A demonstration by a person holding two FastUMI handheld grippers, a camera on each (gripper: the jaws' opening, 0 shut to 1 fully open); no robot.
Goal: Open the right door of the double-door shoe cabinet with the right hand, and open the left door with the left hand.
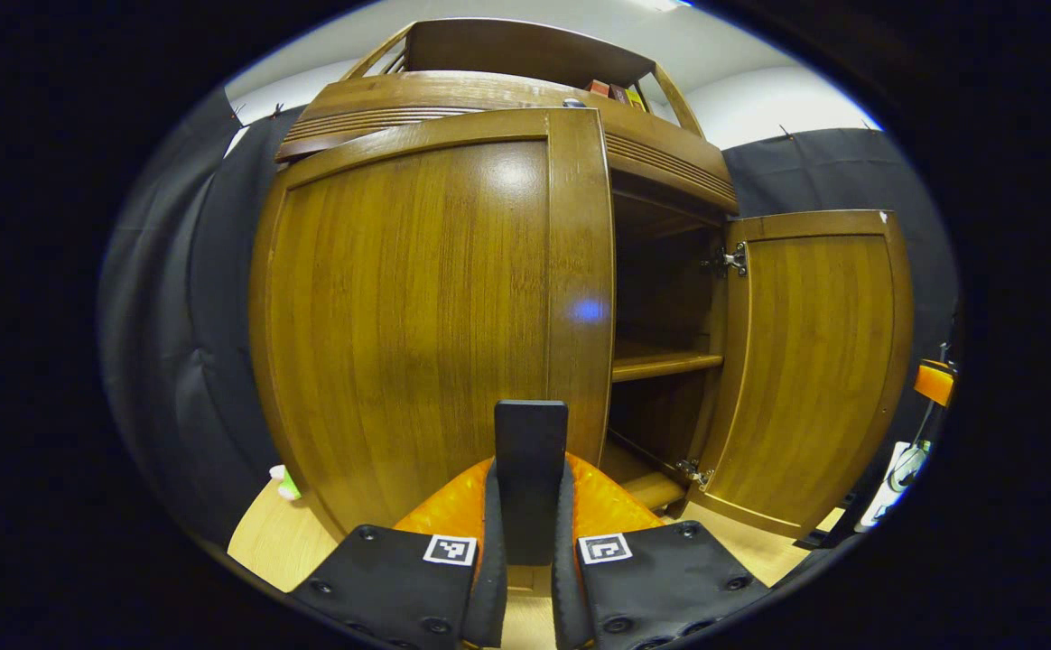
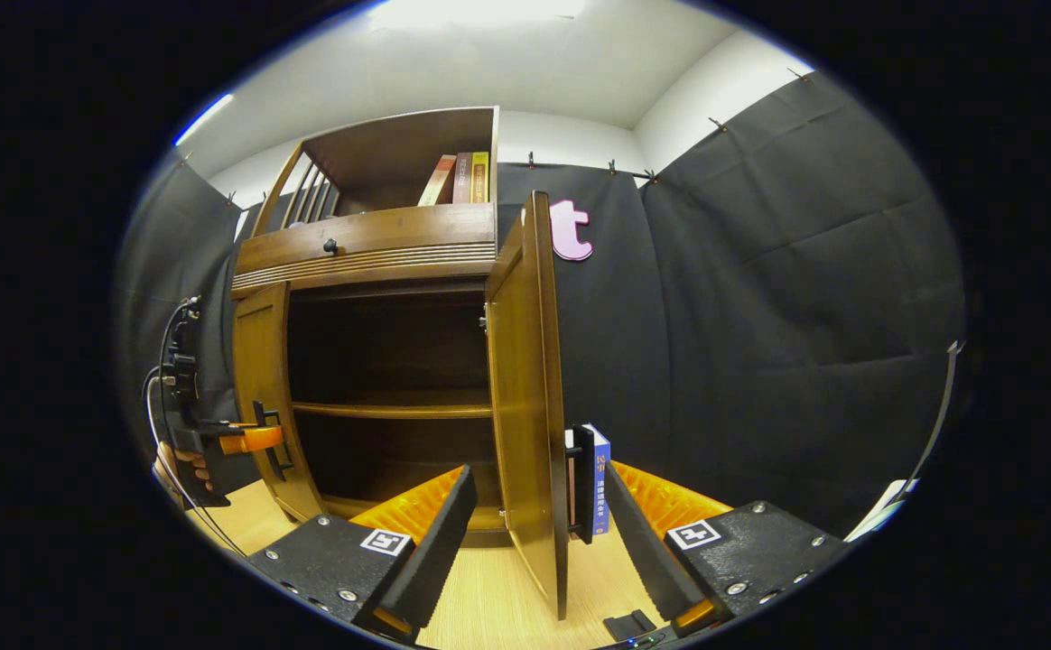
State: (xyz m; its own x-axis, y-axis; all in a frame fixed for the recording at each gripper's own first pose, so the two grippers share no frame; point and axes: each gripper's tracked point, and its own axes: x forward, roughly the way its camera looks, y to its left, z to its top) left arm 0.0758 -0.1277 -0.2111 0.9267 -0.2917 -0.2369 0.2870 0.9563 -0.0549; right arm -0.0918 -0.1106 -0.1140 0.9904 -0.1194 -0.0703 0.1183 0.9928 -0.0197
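Now, in left gripper view, at 6 o'clock: left gripper (image 1: 530, 506) pinching the dark upright handle (image 1: 530, 433) of the left door (image 1: 408, 325), with a finger on each side. Left door shut, flat against the shoe cabinet (image 1: 489, 95). At 3 o'clock, right door (image 1: 810, 361) swung open, inner shelf (image 1: 665, 363) visible. In right gripper view, at 6 o'clock: right gripper (image 2: 539, 478) spread wide, with the open right door's edge between the fingers, seemingly not touching either.

bright overhead light; glare on the door (image 1: 417, 298); edges warped
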